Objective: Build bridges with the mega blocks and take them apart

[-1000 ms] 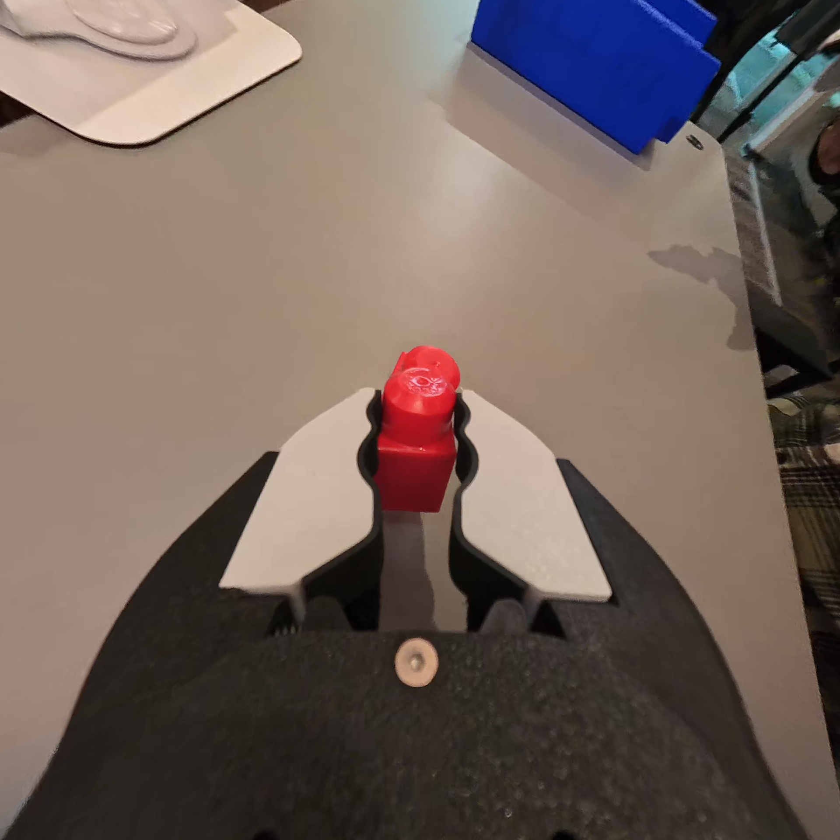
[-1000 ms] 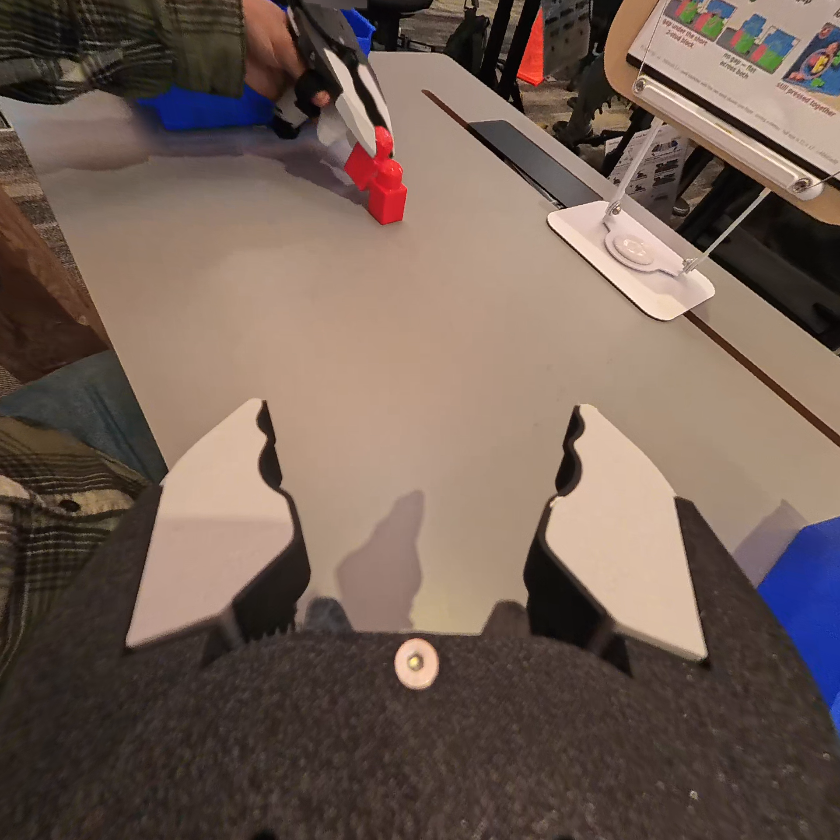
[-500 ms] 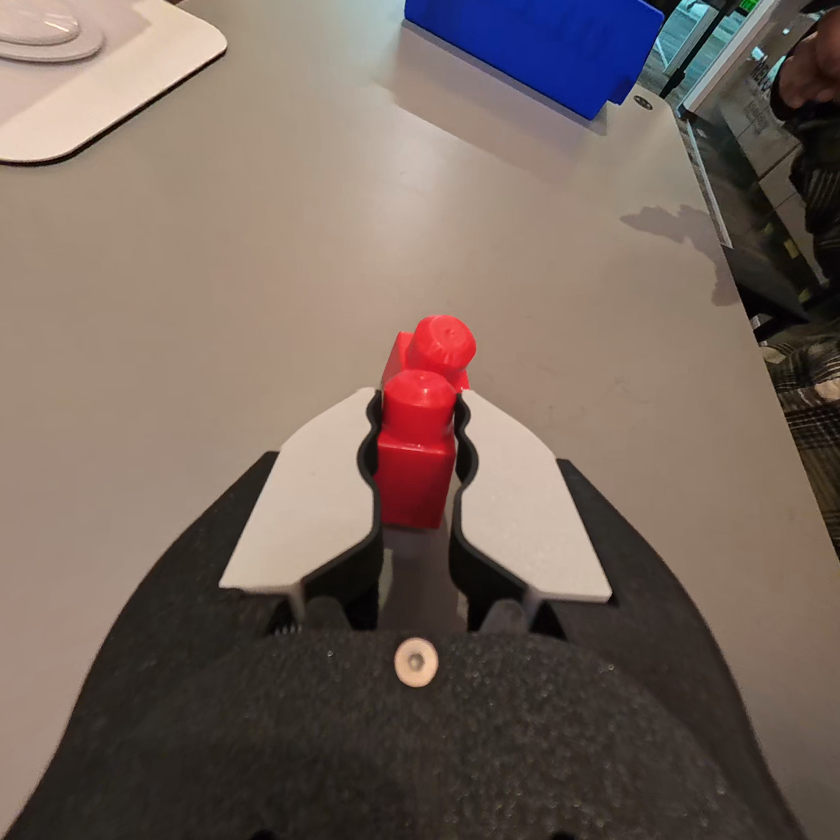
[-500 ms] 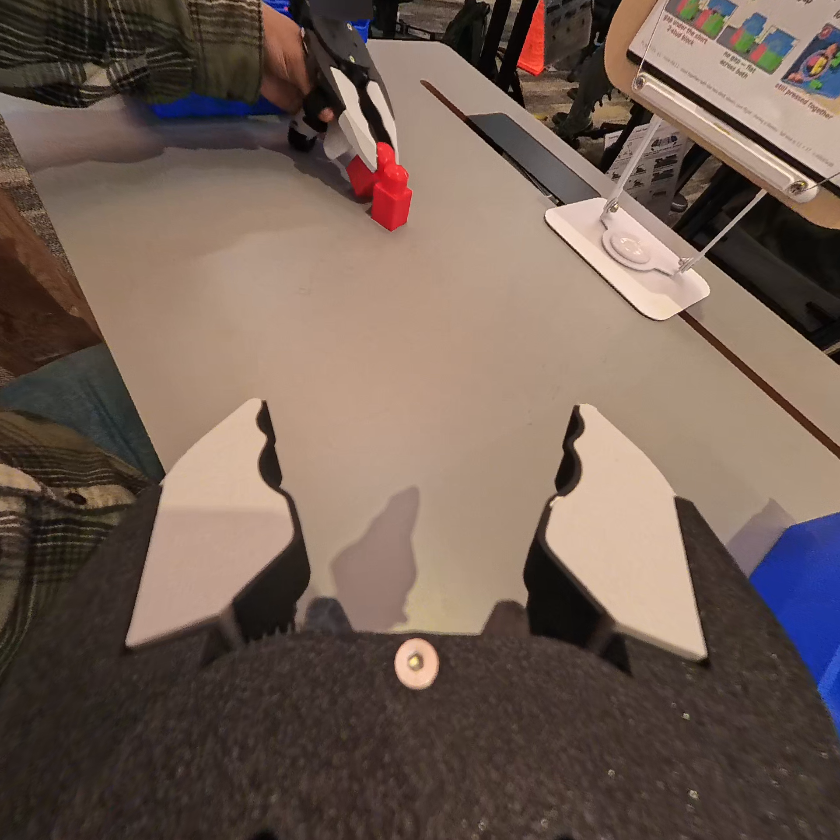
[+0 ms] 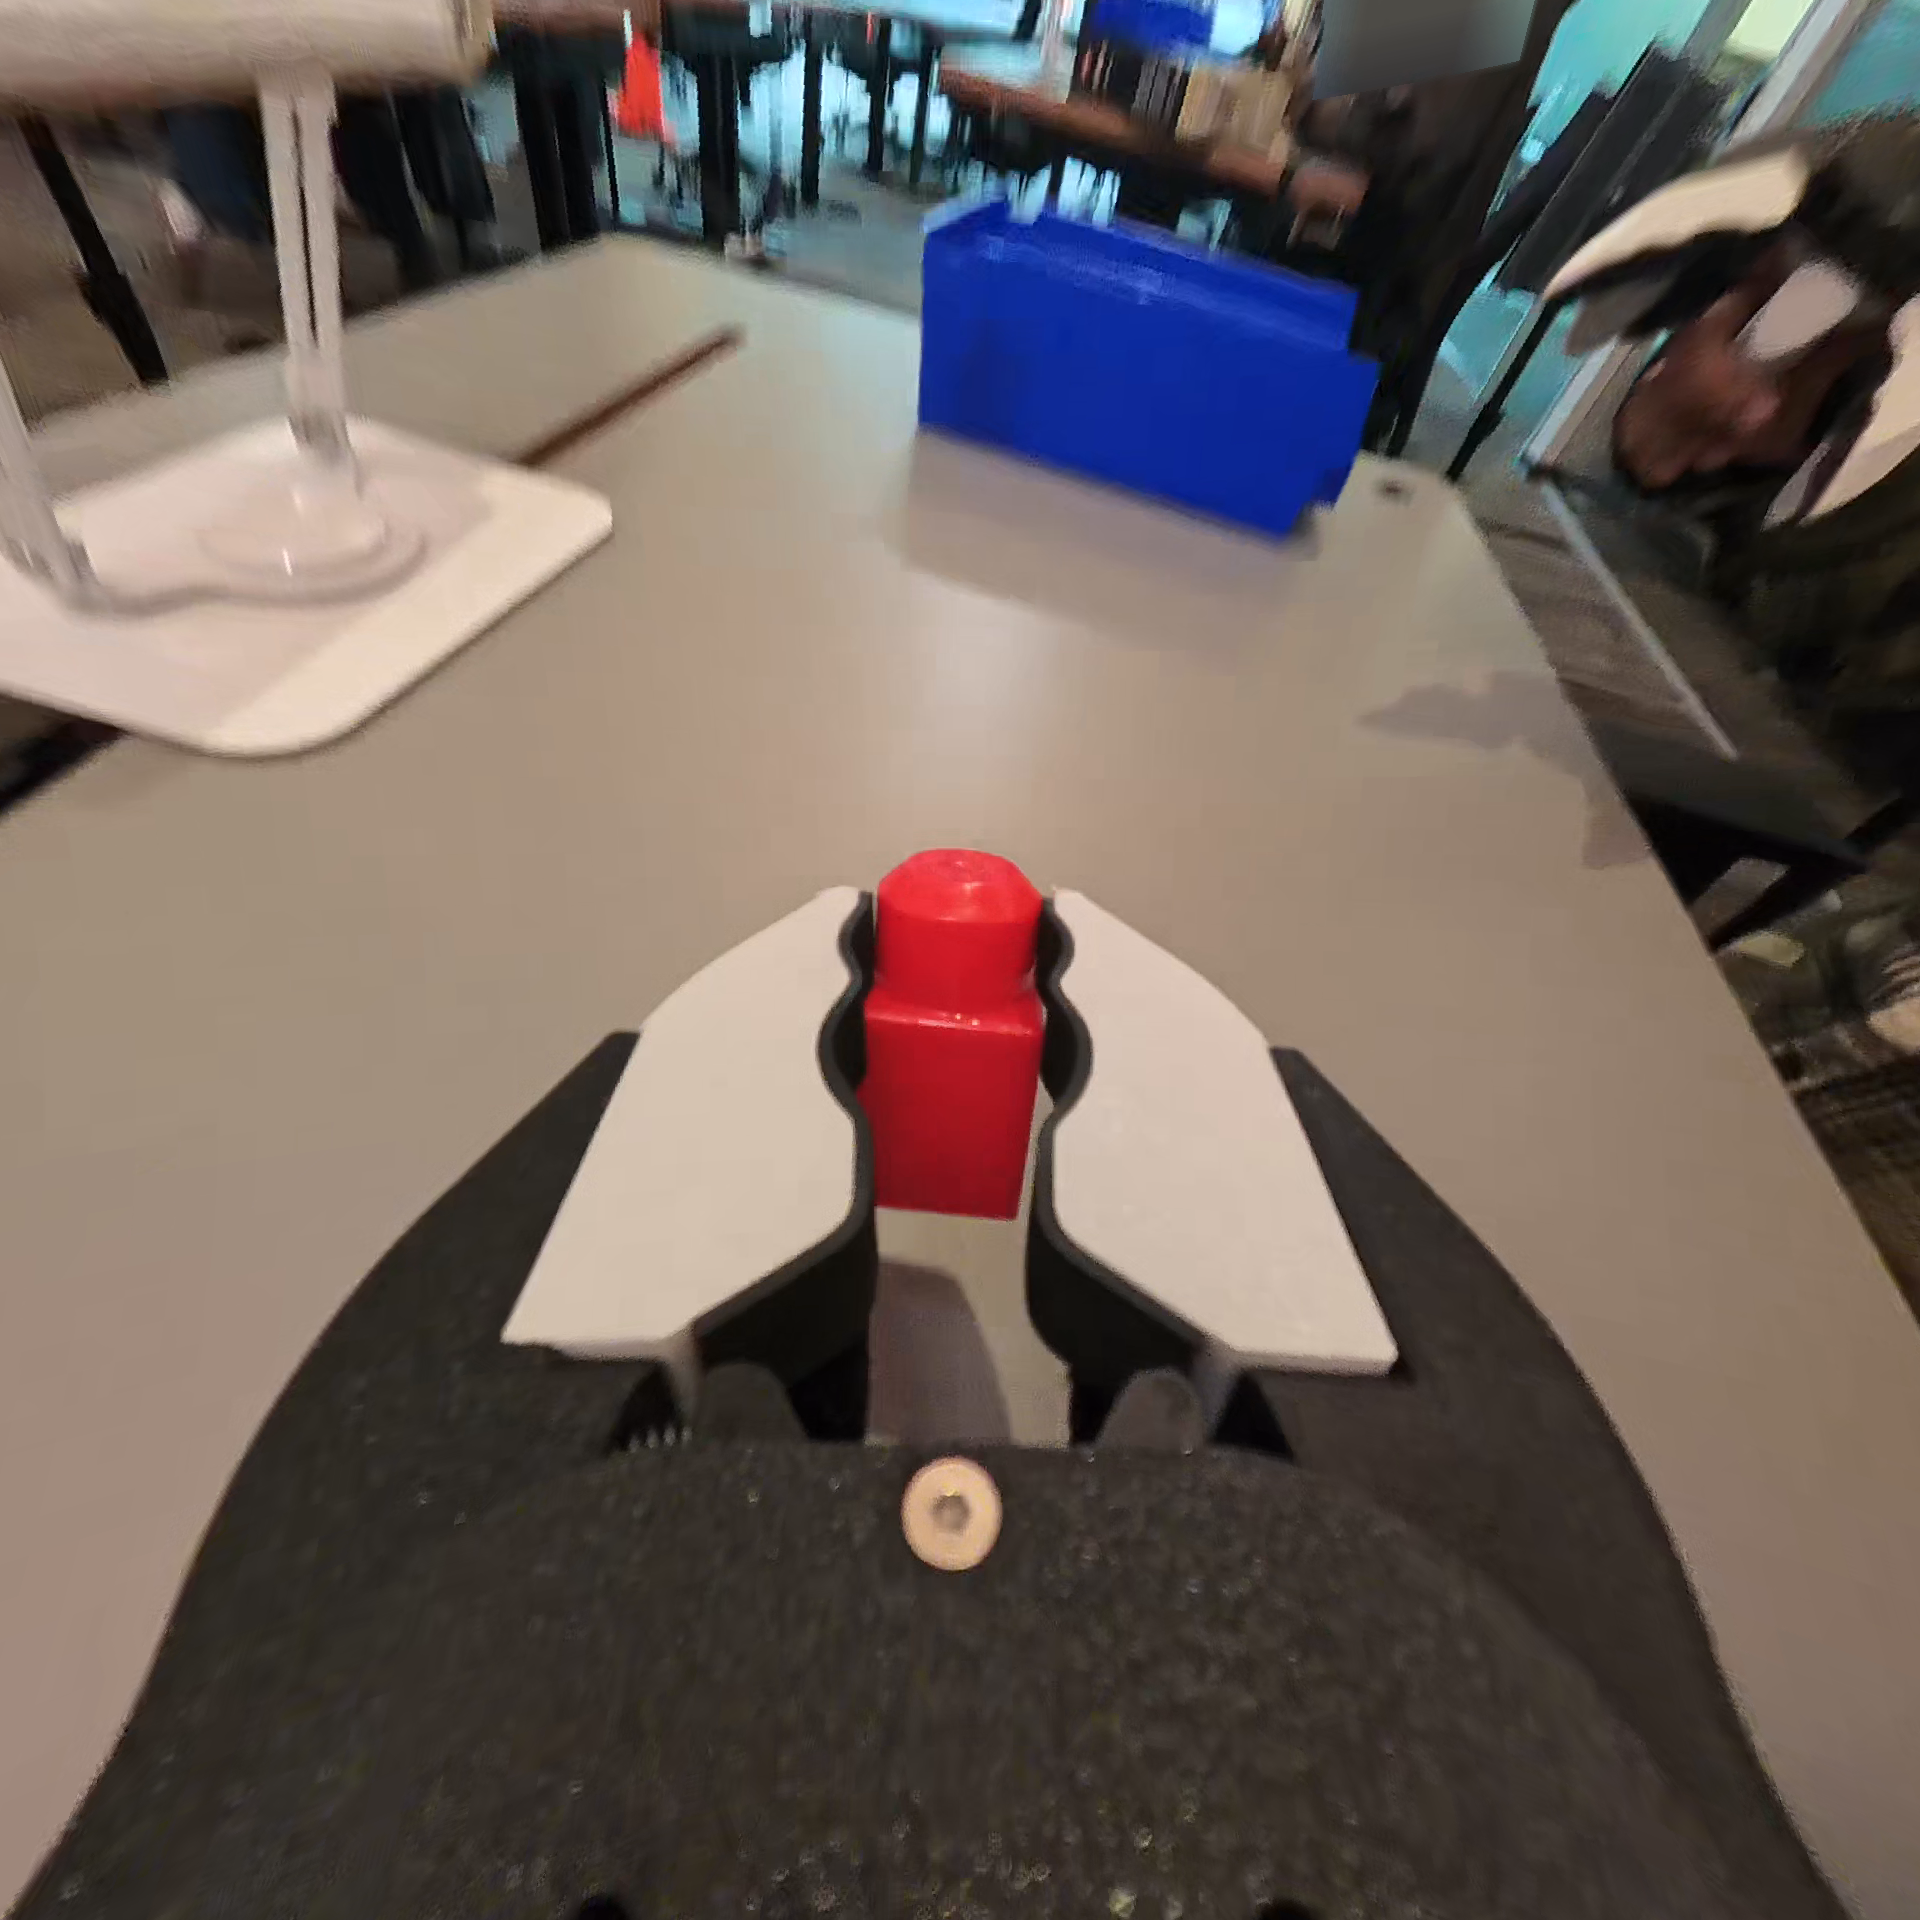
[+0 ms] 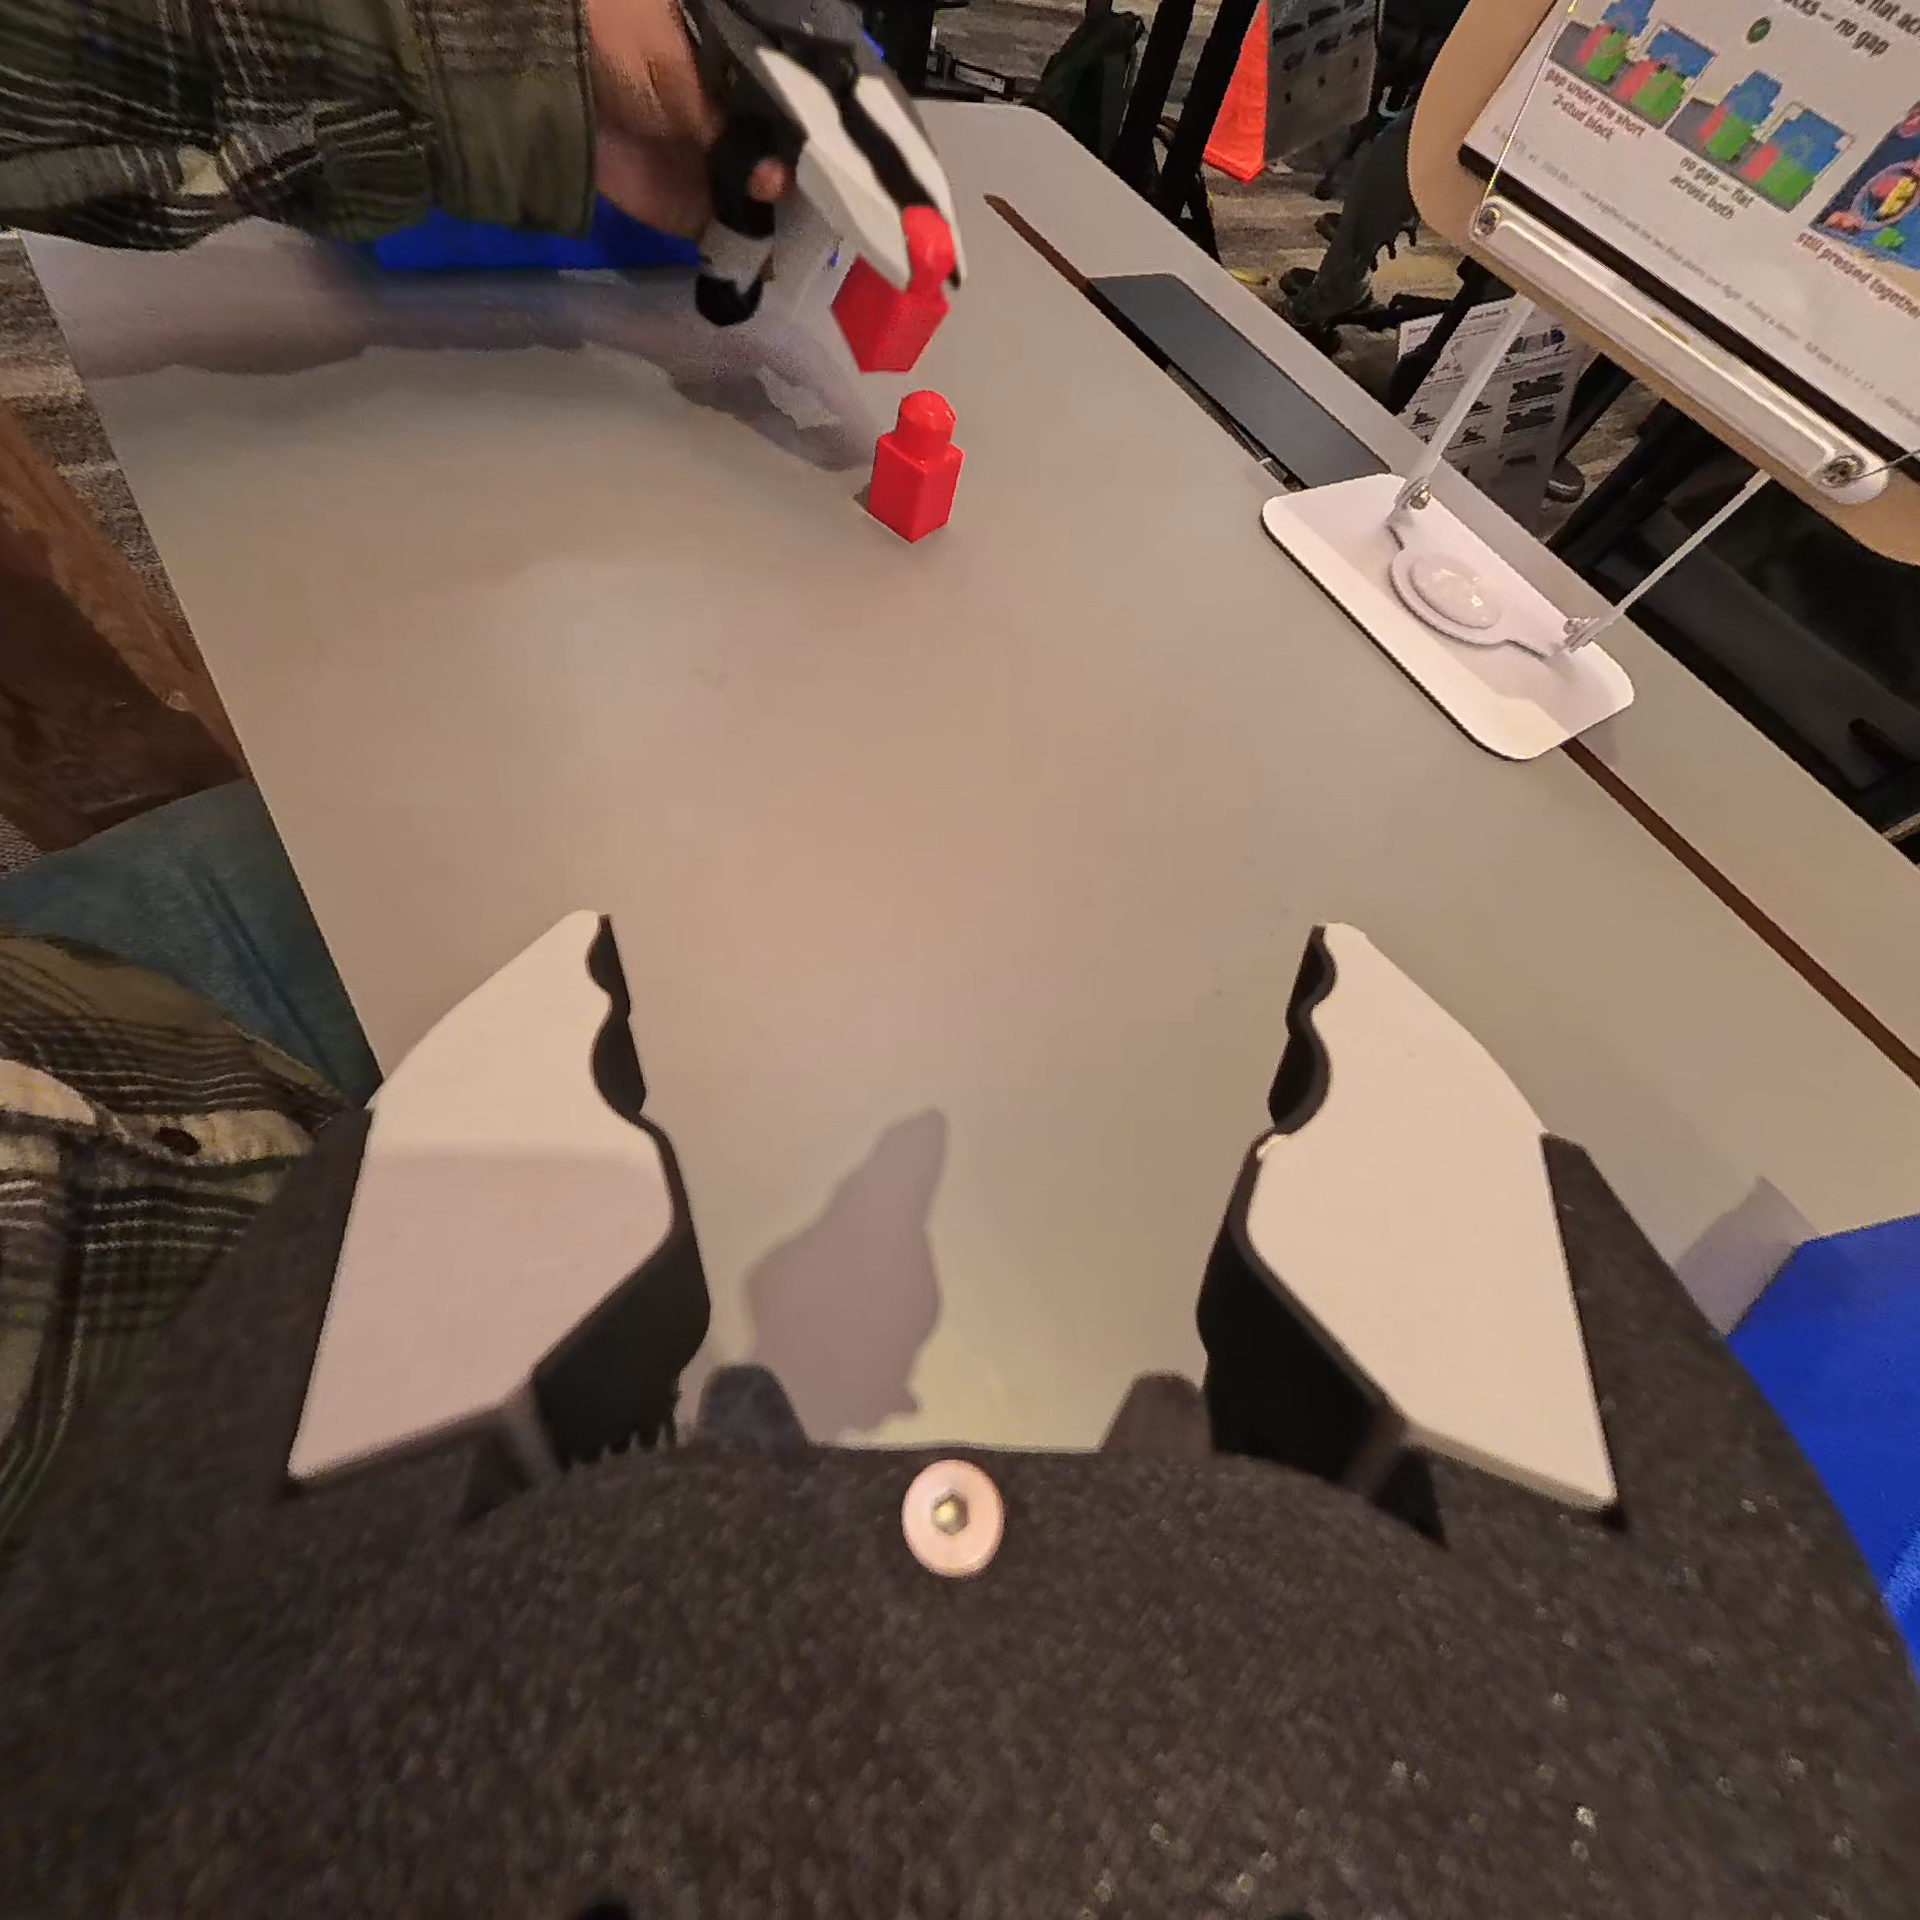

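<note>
My left gripper (image 5: pixel 951 935) is shut on a red one-stud block (image 5: pixel 951 1081) and holds it in the air above the grey table (image 5: pixel 727 831). The right wrist view shows that gripper (image 6: pixel 920 244) far off with its block (image 6: pixel 888 312) lifted clear. A second red one-stud block (image 6: pixel 916 473) stands upright on the table just below and in front of it. My right gripper (image 6: pixel 956 997) is open and empty, low over the near part of the table.
A blue bin (image 5: pixel 1132 364) stands at the table's far end. A white stand base (image 6: pixel 1455 613) with clear posts carries an instruction board (image 6: pixel 1704 177) on the right. Another blue bin (image 6: pixel 1839 1382) sits beside my right gripper. A plaid sleeve (image 6: pixel 281 114) reaches in.
My left gripper has lifted its red block up off the table and tilted upward. The second red block stays standing alone. The right gripper has not moved.
</note>
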{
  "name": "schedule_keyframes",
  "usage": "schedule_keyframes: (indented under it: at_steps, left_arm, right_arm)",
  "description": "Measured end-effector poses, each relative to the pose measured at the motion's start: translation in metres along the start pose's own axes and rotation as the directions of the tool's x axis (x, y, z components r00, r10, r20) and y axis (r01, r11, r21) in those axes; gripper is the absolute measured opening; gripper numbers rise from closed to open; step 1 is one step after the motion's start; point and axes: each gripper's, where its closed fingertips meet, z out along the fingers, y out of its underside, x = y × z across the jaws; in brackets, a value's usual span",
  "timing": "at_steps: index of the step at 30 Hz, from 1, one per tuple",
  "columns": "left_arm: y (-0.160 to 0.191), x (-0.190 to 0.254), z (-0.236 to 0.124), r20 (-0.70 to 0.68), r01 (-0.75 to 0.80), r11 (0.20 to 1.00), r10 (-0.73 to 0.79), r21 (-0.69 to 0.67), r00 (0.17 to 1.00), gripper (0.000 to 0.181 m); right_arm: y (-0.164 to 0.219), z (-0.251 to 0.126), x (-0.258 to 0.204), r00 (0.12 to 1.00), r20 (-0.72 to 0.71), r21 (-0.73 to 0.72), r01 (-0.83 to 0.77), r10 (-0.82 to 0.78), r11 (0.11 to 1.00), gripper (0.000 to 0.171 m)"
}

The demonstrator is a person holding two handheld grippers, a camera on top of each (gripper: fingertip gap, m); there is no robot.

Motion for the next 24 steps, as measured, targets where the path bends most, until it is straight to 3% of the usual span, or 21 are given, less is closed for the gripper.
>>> schedule_keyframes:
  at_steps: [3, 24]
  left_arm:
    - [-0.019, 0.007, 0.000, -0.009, -0.016, 0.997, 0.017, 0.072, 1.000, 0.029]
    - [-0.060, 0.007, 0.005, 0.159, -0.075, 0.963, 0.034, 0.258, 0.987, 0.030]
  right_arm:
    - [0.000, 0.003, -0.001, 1.000, 0.007, 0.002, -0.006, 0.006, 1.000, 0.119]
    - [0.003, 0.017, -0.009, 0.999, 0.041, 0.000, -0.011, 0.011, 1.000, 0.119]
